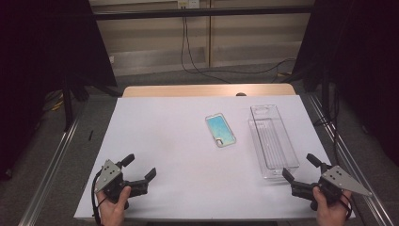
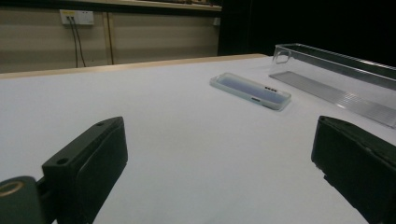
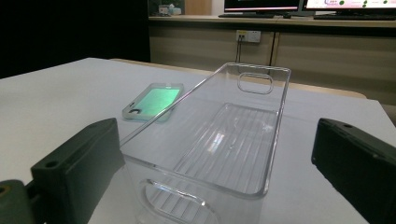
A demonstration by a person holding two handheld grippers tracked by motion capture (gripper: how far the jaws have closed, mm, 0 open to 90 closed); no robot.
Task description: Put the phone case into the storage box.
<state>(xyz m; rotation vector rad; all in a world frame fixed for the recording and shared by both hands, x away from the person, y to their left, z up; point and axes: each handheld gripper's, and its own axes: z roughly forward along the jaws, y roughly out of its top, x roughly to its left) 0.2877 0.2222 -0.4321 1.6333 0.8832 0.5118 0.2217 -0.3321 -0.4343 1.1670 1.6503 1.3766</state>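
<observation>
Two things lie on the white table sheet (image 1: 169, 141): a clear-rimmed phone case with a blue-green back (image 1: 220, 130) and a long, clear plastic bin with a ribbed floor (image 1: 273, 141). The case lies flat near the middle of the sheet, a little toward the far right, its length angled slightly. The bin stands upright just beside it on the right, apart from it, running from the far side of the sheet toward the near edge, with an oval handle cut-out in each end wall. It holds nothing.

The right gripper (image 1: 299, 166) sits at the near right corner of the sheet, held in the person's right hand (image 1: 331, 210). Its jaws are spread wide with nothing between them, and they point at the near end of the bin, close to it but not touching. In the right gripper view the bin (image 3: 219, 140) rises between the jaws with the case (image 3: 154, 101) beyond on its left.

The left gripper (image 1: 139, 167) rests at the near left of the sheet, well apart from both things, in the left hand (image 1: 113, 209). Its jaws also stand wide apart and bare. In the left gripper view the case (image 2: 251, 90) and the bin (image 2: 336, 77) lie far ahead to the right.

Beyond the sheet, a strip of wooden table edge (image 1: 207, 90) shows.
</observation>
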